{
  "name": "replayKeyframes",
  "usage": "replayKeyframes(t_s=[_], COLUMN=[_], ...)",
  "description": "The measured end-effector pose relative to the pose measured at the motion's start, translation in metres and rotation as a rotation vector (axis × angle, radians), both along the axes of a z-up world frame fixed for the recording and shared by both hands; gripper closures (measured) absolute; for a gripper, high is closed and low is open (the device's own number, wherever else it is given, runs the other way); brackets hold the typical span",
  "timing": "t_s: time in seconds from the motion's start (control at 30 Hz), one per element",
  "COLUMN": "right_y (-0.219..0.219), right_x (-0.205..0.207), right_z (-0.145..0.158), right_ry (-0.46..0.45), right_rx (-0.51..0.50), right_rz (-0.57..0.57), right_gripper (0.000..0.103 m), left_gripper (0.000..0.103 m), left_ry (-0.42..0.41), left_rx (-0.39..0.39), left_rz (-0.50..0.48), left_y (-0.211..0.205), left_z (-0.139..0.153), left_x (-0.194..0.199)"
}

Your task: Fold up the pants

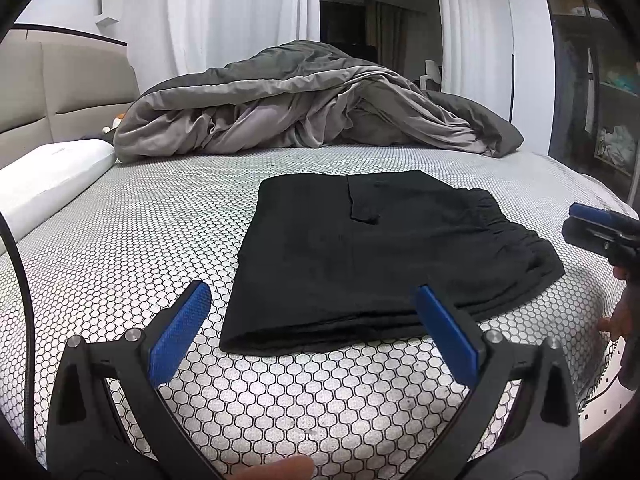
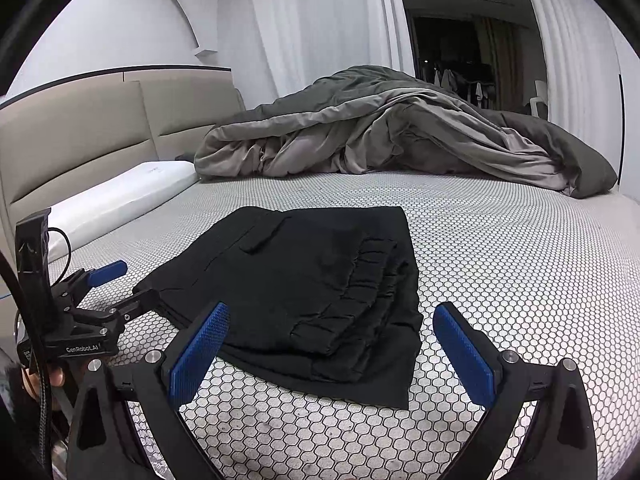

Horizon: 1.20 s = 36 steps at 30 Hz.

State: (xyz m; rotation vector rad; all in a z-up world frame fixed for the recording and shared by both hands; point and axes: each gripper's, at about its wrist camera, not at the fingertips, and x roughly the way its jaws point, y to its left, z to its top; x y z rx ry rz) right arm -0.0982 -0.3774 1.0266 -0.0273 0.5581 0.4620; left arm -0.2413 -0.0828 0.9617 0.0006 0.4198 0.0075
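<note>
bedroom mattress [image 1: 120,248] with a honeycomb-print cover holds black pants [image 1: 360,248] folded into a flat rectangle.

both grippers hover near the pants, apart from the cloth: left gripper [image 1: 312,312] and right gripper [image 2: 330,344], blue-padded fingers spread wide, holding nothing. beyond the pants lie a rumpled grey duvet [image 2: 400,132] and a white pillow [image 2: 120,196].

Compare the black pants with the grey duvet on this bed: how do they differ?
The black pants lie folded flat in a neat rectangle near the grippers; the grey duvet is heaped, crumpled, at the bed's far side. The pants are black; the duvet is two-tone grey and far bulkier. Both rest on the honeycomb-patterned mattress.
</note>
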Motion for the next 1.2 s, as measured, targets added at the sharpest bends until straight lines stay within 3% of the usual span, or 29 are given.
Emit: replayKeyframes(t_s=[1.2], right_y=[-0.0007], right_x=[-0.0023], right_z=[0.0021], right_ry=[-0.004], right_rx=[0.006], right_rz=[-0.004], right_gripper=[0.0], left_gripper=[0.0], left_ry=[0.002], left_rx=[-0.001], left_rz=[-0.009], left_y=[0.0063], left_z=[-0.0012], left_x=[0.0035])
